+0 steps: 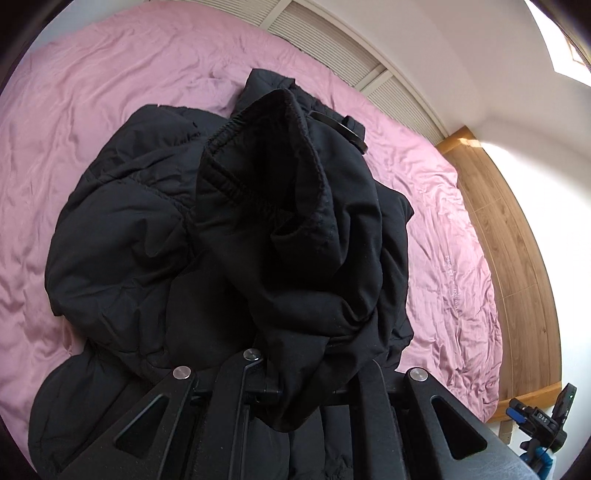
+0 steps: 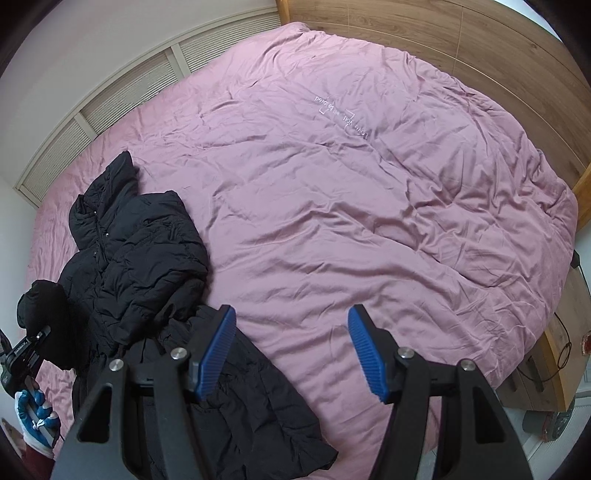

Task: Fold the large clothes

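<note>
A black puffer coat lies crumpled on the left part of a pink bed cover. In the left wrist view one coat sleeve, elastic cuff gaping toward the camera, rises from the coat and bunches down between the jaws of my left gripper, which is shut on it. The fabric hides the fingertips. In the right wrist view my right gripper hovers open over the coat's lower hem and bare cover, with nothing between its blue pads. The left gripper, sleeve draped over it, shows at the far left.
A wooden headboard runs along one side of the bed. Slatted white panels line the wall on another side. A wooden bedside unit with cables stands at the right. A gloved hand holds the left gripper.
</note>
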Tool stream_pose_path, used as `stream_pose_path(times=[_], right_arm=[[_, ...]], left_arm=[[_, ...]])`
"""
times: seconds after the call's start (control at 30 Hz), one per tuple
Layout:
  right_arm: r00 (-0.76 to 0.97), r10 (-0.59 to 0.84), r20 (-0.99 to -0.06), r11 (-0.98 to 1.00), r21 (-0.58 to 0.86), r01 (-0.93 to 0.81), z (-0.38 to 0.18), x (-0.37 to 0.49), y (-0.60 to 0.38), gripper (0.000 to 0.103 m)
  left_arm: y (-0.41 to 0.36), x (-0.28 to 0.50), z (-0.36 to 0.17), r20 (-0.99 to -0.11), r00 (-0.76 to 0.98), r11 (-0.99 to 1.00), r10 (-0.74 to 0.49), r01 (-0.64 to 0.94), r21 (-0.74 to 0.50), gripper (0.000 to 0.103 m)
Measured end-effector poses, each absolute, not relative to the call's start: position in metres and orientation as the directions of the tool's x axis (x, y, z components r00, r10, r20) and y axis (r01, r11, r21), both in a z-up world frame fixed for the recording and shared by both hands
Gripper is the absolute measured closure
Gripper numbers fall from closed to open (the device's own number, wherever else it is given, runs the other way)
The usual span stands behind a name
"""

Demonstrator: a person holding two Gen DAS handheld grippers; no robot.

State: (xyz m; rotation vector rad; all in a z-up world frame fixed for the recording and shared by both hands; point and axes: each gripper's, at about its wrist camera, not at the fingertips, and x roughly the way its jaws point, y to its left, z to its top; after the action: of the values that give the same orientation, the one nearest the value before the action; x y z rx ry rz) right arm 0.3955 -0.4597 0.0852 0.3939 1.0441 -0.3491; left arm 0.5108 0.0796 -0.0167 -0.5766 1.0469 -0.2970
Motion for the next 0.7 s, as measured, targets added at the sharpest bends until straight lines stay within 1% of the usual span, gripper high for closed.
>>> stream_pose_path(times=[0.17,0.3,0.37,0.4,0.47,0.53,0.6,0.7], right_arm=[[0.455,-0.072,-0.888,0.883,0.156,0.442,0.078,0.402,-0.462,0.041],[0.441,-0.049,-0.896,0.894,0.158,0.419,0.069,0.405,-0.456,0.041],[0.438,-0.039,-0.898,0.897,0.161,0.411,0.065,0.406,-0.453,0.041],[0.437,-0.034,-0.899,0.898,0.164,0.408,0.064,0.407,-0.451,0.041],[0.436,-0.026,-0.899,0.900,0.168,0.401,0.061,0.408,-0.448,0.041],[0.437,-0.018,-0.899,0.901,0.175,0.397,0.060,0.409,-0.446,0.041],[0.439,-0.010,-0.898,0.902,0.181,0.391,0.059,0.410,-0.442,0.041],[0.442,0.001,-0.897,0.904,0.190,0.384,0.058,0.411,-0.437,0.041]], left_arm=[[0.061,0.500,-0.038,-0.769,0.425,0.831,-0.478,-0.063,-0.552,0.092],[0.057,0.497,-0.044,-0.777,0.404,0.826,-0.482,-0.085,-0.557,0.087],[0.058,0.497,-0.045,-0.776,0.396,0.820,-0.491,-0.091,-0.565,0.083],[0.058,0.497,-0.046,-0.776,0.389,0.817,-0.496,-0.095,-0.569,0.079],[0.054,0.494,-0.051,-0.775,0.384,0.812,-0.501,-0.100,-0.575,0.075],[0.049,0.491,-0.047,-0.773,0.381,0.812,-0.507,-0.088,-0.576,0.064],[0.043,0.488,-0.045,-0.772,0.373,0.813,-0.515,-0.073,-0.578,0.059],[0.037,0.483,-0.041,-0.770,0.355,0.811,-0.530,-0.054,-0.583,0.056]])
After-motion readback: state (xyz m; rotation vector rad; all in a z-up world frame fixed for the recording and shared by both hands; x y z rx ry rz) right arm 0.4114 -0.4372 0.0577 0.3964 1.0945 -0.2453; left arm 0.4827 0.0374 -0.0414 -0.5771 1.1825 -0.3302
